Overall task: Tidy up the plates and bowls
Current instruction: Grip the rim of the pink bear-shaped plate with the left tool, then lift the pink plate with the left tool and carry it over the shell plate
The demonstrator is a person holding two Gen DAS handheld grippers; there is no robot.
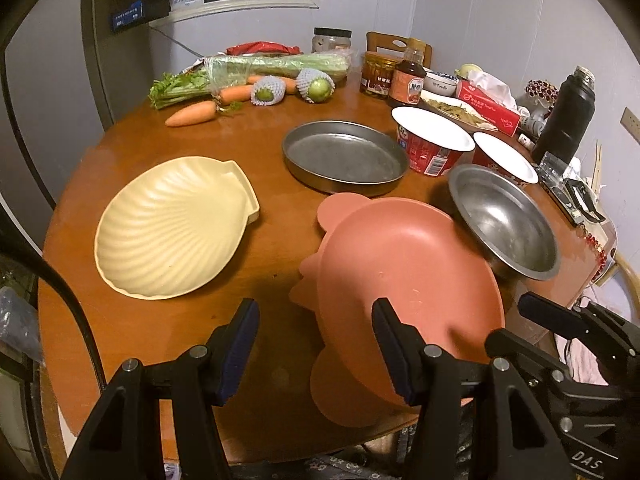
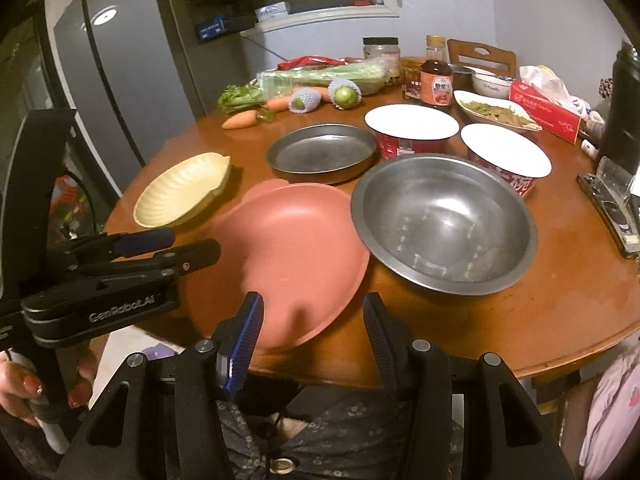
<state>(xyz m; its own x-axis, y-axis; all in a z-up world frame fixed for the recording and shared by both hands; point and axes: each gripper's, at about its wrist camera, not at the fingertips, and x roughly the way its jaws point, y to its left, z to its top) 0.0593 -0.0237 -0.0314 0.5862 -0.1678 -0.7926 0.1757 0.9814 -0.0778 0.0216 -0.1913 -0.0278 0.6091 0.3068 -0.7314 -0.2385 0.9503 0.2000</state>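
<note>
A pink plate (image 1: 404, 264) lies at the near edge of the round wooden table (image 1: 240, 144), partly over the edge; it also shows in the right wrist view (image 2: 296, 248). A steel bowl (image 1: 504, 220) sits to its right, its rim over the plate's edge (image 2: 444, 220). A cream shell-shaped plate (image 1: 168, 224) lies left (image 2: 180, 192). A round steel pan (image 1: 344, 156) sits behind (image 2: 320, 152). My left gripper (image 1: 316, 344) is open at the pink plate's near left rim. My right gripper (image 2: 312, 340) is open, its jaws either side of the plate's near rim.
Two red noodle cups with white lids (image 2: 412, 124) (image 2: 504, 152) stand behind the steel bowl. Carrots (image 1: 192, 114), celery (image 1: 276, 65), netted fruit (image 1: 316, 86), jars, sauce bottles (image 1: 408, 80), a tissue box (image 1: 488, 108) and a black flask (image 1: 568, 116) crowd the far side.
</note>
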